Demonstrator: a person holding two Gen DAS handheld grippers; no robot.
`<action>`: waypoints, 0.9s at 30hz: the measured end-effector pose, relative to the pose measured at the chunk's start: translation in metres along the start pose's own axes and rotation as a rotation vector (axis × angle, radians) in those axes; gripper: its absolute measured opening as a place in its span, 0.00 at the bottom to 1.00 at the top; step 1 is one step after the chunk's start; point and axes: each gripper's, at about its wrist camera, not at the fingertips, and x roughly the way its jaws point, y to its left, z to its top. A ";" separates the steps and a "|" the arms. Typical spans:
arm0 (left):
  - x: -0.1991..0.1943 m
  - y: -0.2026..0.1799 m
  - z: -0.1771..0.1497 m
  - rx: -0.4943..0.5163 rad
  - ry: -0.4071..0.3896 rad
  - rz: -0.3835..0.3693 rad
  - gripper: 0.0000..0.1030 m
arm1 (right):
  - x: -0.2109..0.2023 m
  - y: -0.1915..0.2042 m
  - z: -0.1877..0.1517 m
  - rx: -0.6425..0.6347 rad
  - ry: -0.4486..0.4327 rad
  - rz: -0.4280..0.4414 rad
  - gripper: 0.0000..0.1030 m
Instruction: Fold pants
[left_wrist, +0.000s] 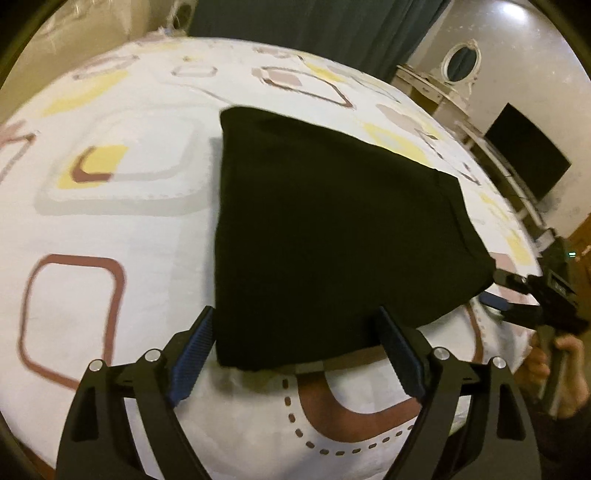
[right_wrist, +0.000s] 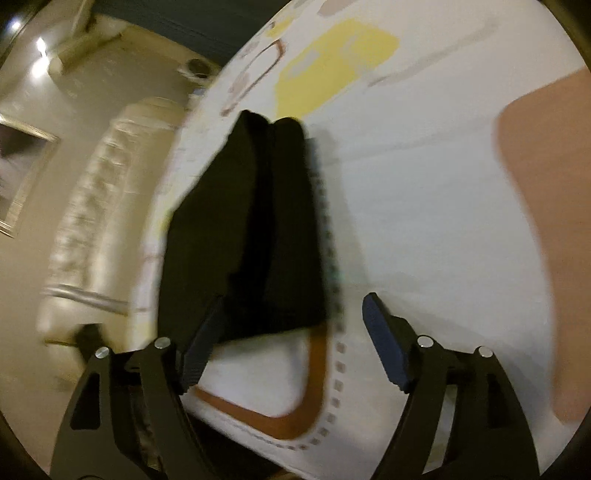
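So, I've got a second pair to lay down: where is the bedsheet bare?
Bare bedsheet lies left of the folded black pants, and more beyond them toward the curtain. The near edge is crowded: the left gripper and right gripper both sit open at the pants' corners.
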 end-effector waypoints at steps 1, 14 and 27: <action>-0.003 -0.001 -0.002 0.008 -0.009 0.020 0.83 | -0.002 0.005 -0.003 -0.014 -0.011 -0.042 0.75; -0.041 -0.023 -0.027 0.065 -0.075 0.169 0.83 | -0.020 0.058 -0.063 -0.340 -0.119 -0.397 0.77; -0.055 -0.024 -0.031 0.009 -0.117 0.203 0.83 | -0.016 0.070 -0.076 -0.416 -0.221 -0.444 0.80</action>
